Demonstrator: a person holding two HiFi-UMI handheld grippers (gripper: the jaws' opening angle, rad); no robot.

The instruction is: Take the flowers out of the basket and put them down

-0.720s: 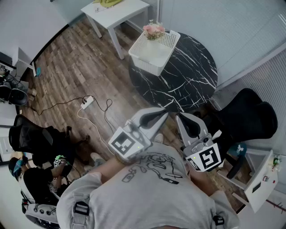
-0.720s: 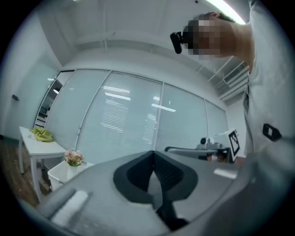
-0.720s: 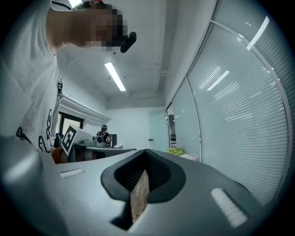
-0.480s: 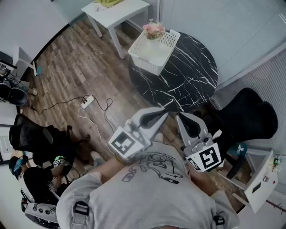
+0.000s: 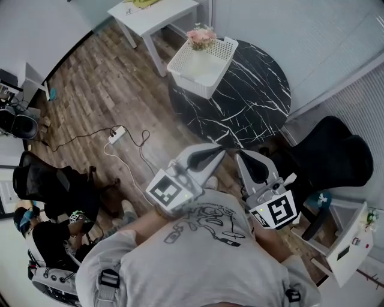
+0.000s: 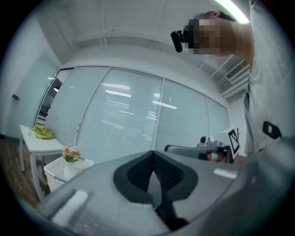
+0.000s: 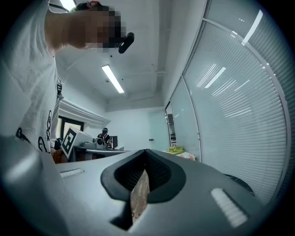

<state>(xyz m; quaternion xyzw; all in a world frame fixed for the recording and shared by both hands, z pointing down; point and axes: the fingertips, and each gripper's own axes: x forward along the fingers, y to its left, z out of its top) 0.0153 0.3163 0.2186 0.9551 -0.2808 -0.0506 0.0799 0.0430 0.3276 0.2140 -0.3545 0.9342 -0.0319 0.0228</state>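
Observation:
In the head view a white slotted basket (image 5: 201,71) stands on the far left part of a round black marble table (image 5: 252,96). Pink flowers (image 5: 201,36) rise from the basket's far corner. Both grippers are held close to my chest, well short of the table. My left gripper (image 5: 221,150) points toward the table with its jaws together and nothing in them. My right gripper (image 5: 240,157) is beside it, also shut and empty. The left gripper view shows the flowers (image 6: 70,153) and basket (image 6: 59,169) far off at the left, beyond the closed tips (image 6: 153,154). The right gripper (image 7: 146,152) looks past the table.
A white side table (image 5: 157,15) with a green cloth stands beyond the basket. A black chair (image 5: 327,157) is at the right of the marble table. A power strip with cables (image 5: 117,137) lies on the wood floor. A seated person (image 5: 54,240) and an office chair (image 5: 51,183) are at the lower left.
The basket and marble table sit slightly higher and further left in the head view. Both grippers are held as before, shut.

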